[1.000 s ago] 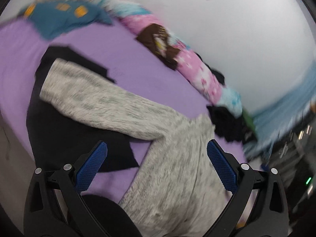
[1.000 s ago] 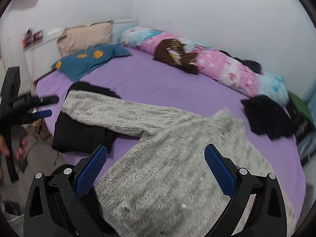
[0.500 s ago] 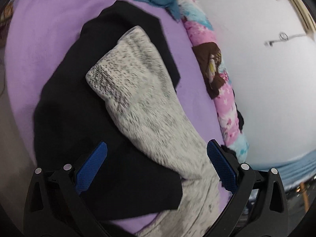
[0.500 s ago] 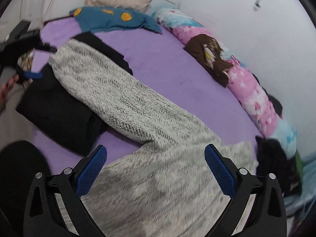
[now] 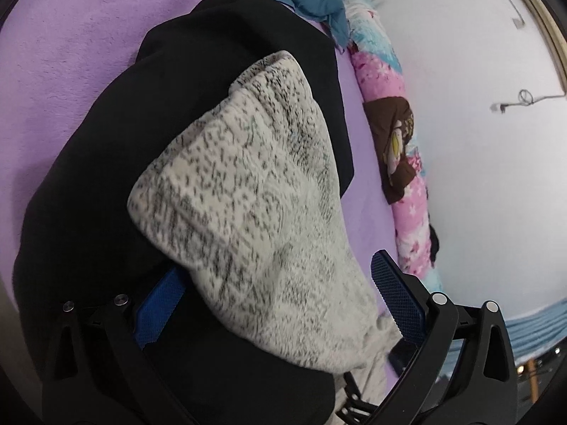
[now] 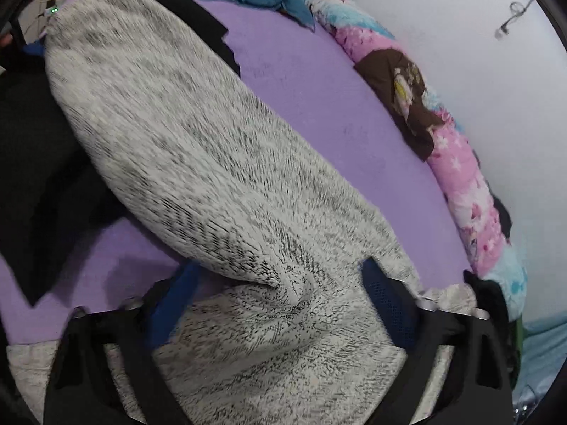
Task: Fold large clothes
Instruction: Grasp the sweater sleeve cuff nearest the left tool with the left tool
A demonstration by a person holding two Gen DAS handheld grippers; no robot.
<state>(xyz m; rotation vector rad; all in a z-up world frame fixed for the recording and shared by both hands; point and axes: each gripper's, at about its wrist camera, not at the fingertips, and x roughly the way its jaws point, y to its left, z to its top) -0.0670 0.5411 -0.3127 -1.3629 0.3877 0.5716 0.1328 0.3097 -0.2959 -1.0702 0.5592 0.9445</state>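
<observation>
Both grippers have come down much closer to the bed since a second ago, when the whole grey sweater [image 6: 219, 163] lay in view; now only parts of it fill each picture. The left gripper [image 5: 280, 304] has gone to the sleeve end [image 5: 244, 191], which lies on a black garment [image 5: 88, 184], and straddles it with jaws spread, not gripping. The right gripper [image 6: 280, 304] sits at the armpit fold where sleeve meets body, its jaws closing with the knit between them but not yet pinched.

The left gripper's blue pad [image 5: 159, 304] is half hidden under the cuff. The right wrist view is blurred, and the sweater's hem is cut off at the bottom.

The sweater is a fuzzy speckled knit with a ribbed cuff; the purple sheet [image 6: 319, 81] looks soft and napped; a pink printed bolster [image 6: 460, 177] runs along the white wall
</observation>
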